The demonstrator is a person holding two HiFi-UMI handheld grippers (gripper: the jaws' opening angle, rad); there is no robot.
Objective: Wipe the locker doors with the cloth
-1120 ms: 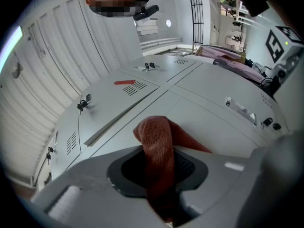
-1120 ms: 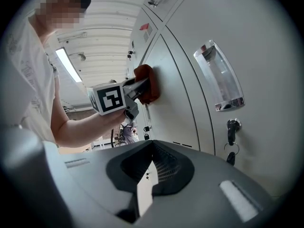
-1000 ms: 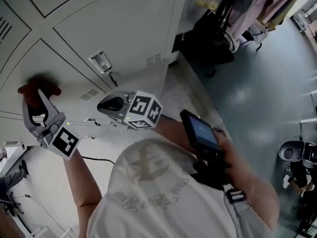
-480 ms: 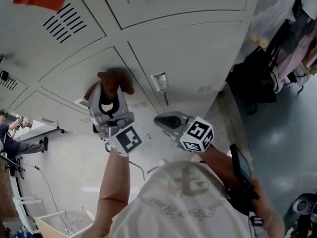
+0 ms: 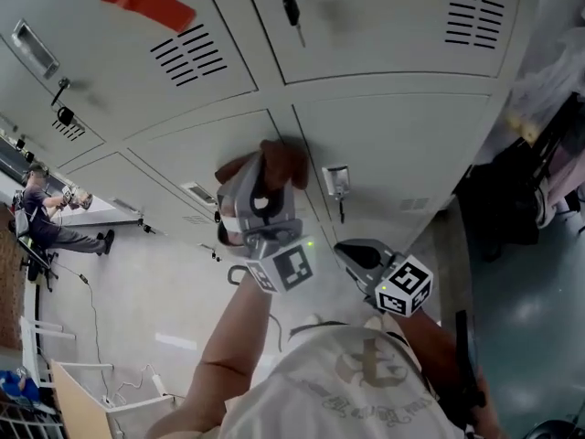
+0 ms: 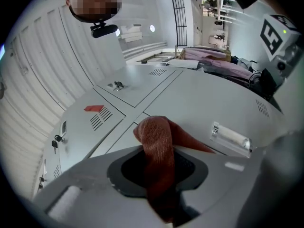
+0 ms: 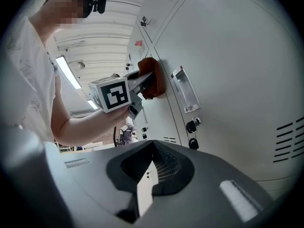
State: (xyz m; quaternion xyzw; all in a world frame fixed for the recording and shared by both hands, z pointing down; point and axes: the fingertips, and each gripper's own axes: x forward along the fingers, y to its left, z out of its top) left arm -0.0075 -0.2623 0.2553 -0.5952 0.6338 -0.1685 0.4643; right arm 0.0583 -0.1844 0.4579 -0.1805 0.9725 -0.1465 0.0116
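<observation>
A rust-red cloth (image 5: 277, 160) is pressed flat against a pale grey locker door (image 5: 393, 144), just left of its clear handle (image 5: 336, 181). My left gripper (image 5: 260, 190) is shut on the cloth, which bunches out past the jaws in the left gripper view as cloth (image 6: 159, 137) in the left gripper (image 6: 157, 153). The right gripper (image 5: 352, 252) hangs lower and to the right, away from the door, shut with nothing in it. In the right gripper view the right gripper (image 7: 152, 148) looks along the lockers (image 7: 228, 56) at the cloth (image 7: 153, 77).
A key (image 5: 291, 7) hangs in the door above, beside a red label (image 5: 146, 3) and vent slots. A lock with keys (image 7: 192, 125) sits under the handle (image 7: 185, 94). Dark bags and clothes (image 5: 516, 199) stand right of the lockers. A person (image 5: 41, 213) is far off on the left.
The left gripper has slid the cloth across the door toward the handle. The right gripper has kept its place below it. The head view has swung up the lockers.
</observation>
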